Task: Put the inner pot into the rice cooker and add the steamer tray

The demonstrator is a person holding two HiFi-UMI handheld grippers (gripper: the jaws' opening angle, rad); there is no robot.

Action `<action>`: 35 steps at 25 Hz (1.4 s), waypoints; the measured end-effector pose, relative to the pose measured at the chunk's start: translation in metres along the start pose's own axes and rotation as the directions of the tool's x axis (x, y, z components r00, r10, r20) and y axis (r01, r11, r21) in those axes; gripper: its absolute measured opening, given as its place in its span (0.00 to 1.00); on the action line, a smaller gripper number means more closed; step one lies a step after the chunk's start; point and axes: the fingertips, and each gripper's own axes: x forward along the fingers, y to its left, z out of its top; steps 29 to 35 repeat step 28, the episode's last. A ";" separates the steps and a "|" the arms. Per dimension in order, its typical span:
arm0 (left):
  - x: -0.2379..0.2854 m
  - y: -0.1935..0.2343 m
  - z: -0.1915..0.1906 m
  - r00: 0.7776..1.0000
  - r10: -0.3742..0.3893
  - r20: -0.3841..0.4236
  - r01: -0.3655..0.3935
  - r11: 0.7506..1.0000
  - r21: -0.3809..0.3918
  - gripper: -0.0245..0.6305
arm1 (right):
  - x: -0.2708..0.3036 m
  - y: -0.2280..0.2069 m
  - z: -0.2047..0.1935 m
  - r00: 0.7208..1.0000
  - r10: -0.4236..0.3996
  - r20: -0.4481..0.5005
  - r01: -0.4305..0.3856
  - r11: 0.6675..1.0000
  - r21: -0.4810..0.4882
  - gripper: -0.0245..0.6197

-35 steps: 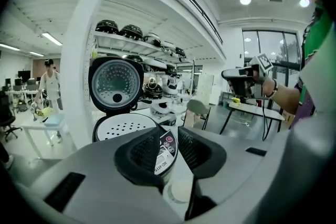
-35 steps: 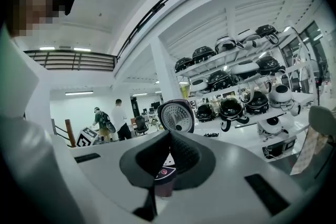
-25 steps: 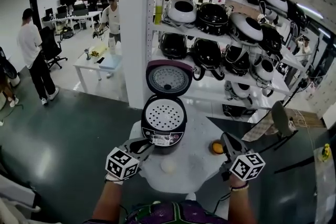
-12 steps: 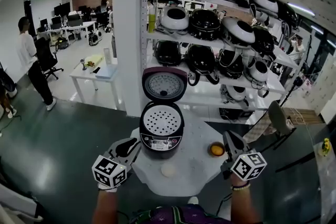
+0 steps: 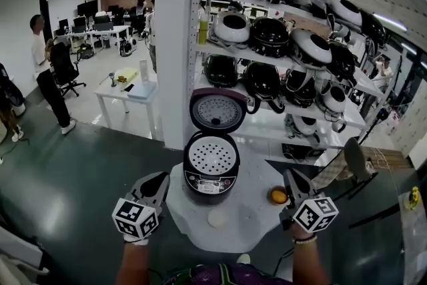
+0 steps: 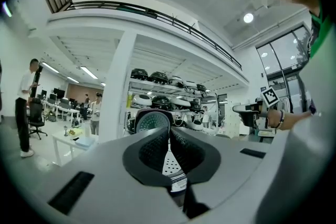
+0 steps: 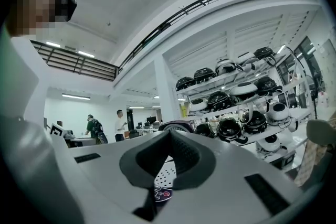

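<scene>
Left gripper: jaws clenched pad to pad, empty; poised off the near-left rim of the round white table, tips just left of the rice cooker and apart from it. Right gripper: jaws likewise pressed together, nothing held; poised off the table's near-right rim, tips beside a small orange object, well apart from the cooker. Marker cube of each gripper nearest the camera, a forearm behind each.

Rice cooker: dark maroon body, upright near the table's far side, control panel toward the viewer, hinged lid swung fully open and standing upright behind the body. Steamer tray: white, perforated, seated flat in the cooker's mouth; inner pot beneath it not distinguishable. Flat pale disc on the table in front of the cooker, between the two grippers.

Background: white column behind the table; metal shelving to its right, stocked with black and white rice cookers on several tiers; grey chair at far right; standing person at far left, beside desks in an open office.
</scene>
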 end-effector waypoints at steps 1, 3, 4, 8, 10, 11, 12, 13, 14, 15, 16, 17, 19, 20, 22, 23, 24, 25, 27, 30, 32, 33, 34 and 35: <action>-0.002 0.003 0.001 1.000 0.009 0.005 -0.009 1.000 -0.013 0.08 | 0.001 0.002 -0.001 1.000 0.001 -0.004 -0.001 1.000 -0.007 0.05; -0.005 0.007 0.001 1.000 0.018 0.010 -0.018 0.999 -0.027 0.08 | 0.003 0.006 -0.004 1.000 0.000 -0.014 0.000 1.000 -0.020 0.05; -0.006 0.008 0.000 1.000 0.021 0.010 -0.021 0.999 -0.029 0.08 | 0.004 0.007 -0.006 1.000 -0.002 -0.020 0.002 1.000 -0.025 0.05; -0.007 0.011 -0.004 1.000 0.031 0.006 -0.031 0.999 -0.040 0.08 | 0.007 0.009 -0.013 0.999 -0.008 -0.044 0.006 0.999 -0.040 0.05; -0.007 0.012 -0.004 0.999 0.033 0.006 -0.032 0.998 -0.045 0.08 | 0.008 0.009 -0.014 0.999 -0.010 -0.050 0.008 0.999 -0.044 0.05; -0.006 0.012 -0.004 0.999 0.034 0.007 -0.034 0.998 -0.046 0.08 | 0.009 0.008 -0.014 0.999 -0.013 -0.052 0.010 0.999 -0.045 0.05; -0.005 0.013 -0.003 0.999 0.036 0.009 -0.036 0.998 -0.046 0.08 | 0.010 0.008 -0.014 0.998 -0.015 -0.053 0.013 0.999 -0.046 0.05; -0.004 0.013 -0.003 0.999 0.039 0.010 -0.039 0.998 -0.044 0.08 | 0.011 0.006 -0.014 0.998 -0.018 -0.055 0.015 0.999 -0.047 0.05; -0.003 0.014 -0.003 0.999 0.041 0.009 -0.041 0.998 -0.041 0.08 | 0.012 0.005 -0.015 0.998 -0.020 -0.057 0.017 0.999 -0.047 0.05; -0.002 0.013 -0.004 0.999 0.043 0.007 -0.043 0.998 -0.038 0.08 | 0.012 0.004 -0.016 0.998 -0.022 -0.059 0.020 0.999 -0.046 0.05; -0.002 0.013 -0.004 0.999 0.044 0.005 -0.044 0.998 -0.036 0.08 | 0.012 0.003 -0.018 0.998 -0.024 -0.061 0.022 0.999 -0.044 0.05; -0.001 0.012 -0.005 0.999 0.045 0.004 -0.045 0.998 -0.034 0.08 | 0.012 0.002 -0.019 0.998 -0.027 -0.062 0.024 0.999 -0.043 0.05; -0.001 0.011 -0.005 0.999 0.044 0.003 -0.044 0.998 -0.032 0.08 | 0.013 0.002 -0.020 0.997 -0.030 -0.064 0.027 0.999 -0.044 0.05; 0.000 0.011 -0.005 0.999 0.043 0.004 -0.043 0.999 -0.032 0.08 | 0.014 0.002 -0.020 0.997 -0.031 -0.064 0.028 0.999 -0.044 0.05; 0.001 0.009 -0.006 0.999 0.039 0.003 -0.039 0.999 -0.030 0.08 | 0.014 0.001 -0.020 0.997 -0.032 -0.063 0.030 0.999 -0.041 0.05; 0.002 0.008 -0.006 0.999 0.038 0.001 -0.038 0.999 -0.029 0.08 | 0.014 0.000 -0.020 0.997 -0.033 -0.063 0.031 0.999 -0.040 0.05; 0.003 0.007 -0.006 0.999 0.038 0.000 -0.038 0.999 -0.029 0.08 | 0.013 -0.001 -0.020 0.997 -0.034 -0.064 0.032 0.999 -0.038 0.05; 0.003 0.006 -0.007 0.999 0.038 -0.001 -0.038 0.999 -0.030 0.08 | 0.013 -0.002 -0.020 0.997 -0.034 -0.067 0.032 0.999 -0.036 0.05; 0.004 0.005 -0.008 0.999 0.037 -0.005 -0.037 0.999 -0.031 0.08 | 0.012 -0.002 -0.020 0.997 -0.034 -0.072 0.032 0.999 -0.031 0.05; 0.005 0.005 -0.008 0.999 0.036 -0.007 -0.037 0.999 -0.032 0.08 | 0.012 -0.003 -0.021 0.997 -0.034 -0.075 0.031 0.999 -0.029 0.05; 0.005 0.005 -0.008 0.999 0.036 -0.007 -0.037 0.999 -0.032 0.08 | 0.012 -0.003 -0.021 0.997 -0.034 -0.075 0.031 0.999 -0.029 0.05; 0.005 0.005 -0.008 0.999 0.036 -0.007 -0.037 0.999 -0.032 0.08 | 0.012 -0.003 -0.021 0.997 -0.034 -0.075 0.031 0.999 -0.029 0.05; 0.005 0.005 -0.008 0.999 0.036 -0.007 -0.037 0.999 -0.032 0.08 | 0.012 -0.003 -0.021 0.997 -0.034 -0.075 0.031 0.999 -0.029 0.05; 0.005 0.005 -0.008 0.999 0.036 -0.007 -0.037 0.999 -0.032 0.08 | 0.012 -0.003 -0.021 0.997 -0.034 -0.075 0.031 0.999 -0.029 0.05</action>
